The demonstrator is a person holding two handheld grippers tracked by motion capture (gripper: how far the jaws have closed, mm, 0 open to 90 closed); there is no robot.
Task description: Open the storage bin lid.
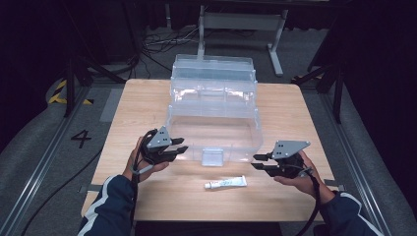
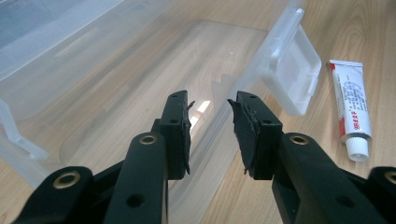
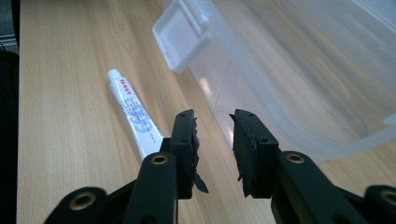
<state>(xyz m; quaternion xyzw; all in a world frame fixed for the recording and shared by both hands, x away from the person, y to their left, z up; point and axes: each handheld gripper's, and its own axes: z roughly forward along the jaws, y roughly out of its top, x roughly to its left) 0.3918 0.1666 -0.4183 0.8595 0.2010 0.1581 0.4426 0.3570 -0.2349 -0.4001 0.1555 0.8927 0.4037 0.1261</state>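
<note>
**Tube on the worktop, both tongs empty beside the clear box**

A small white tube (image 1: 225,183) lies flat on the wooden worktop (image 1: 295,113), just in front of the clear plastic box (image 1: 212,129) and near its front latch (image 1: 212,157). The box stands open, with its tiered trays folded back. The left tongs (image 1: 182,146) hover at the box's front left corner, jaws parted with nothing between them. The right tongs (image 1: 256,162) hang near the front right corner, jaws likewise apart and empty.
</note>
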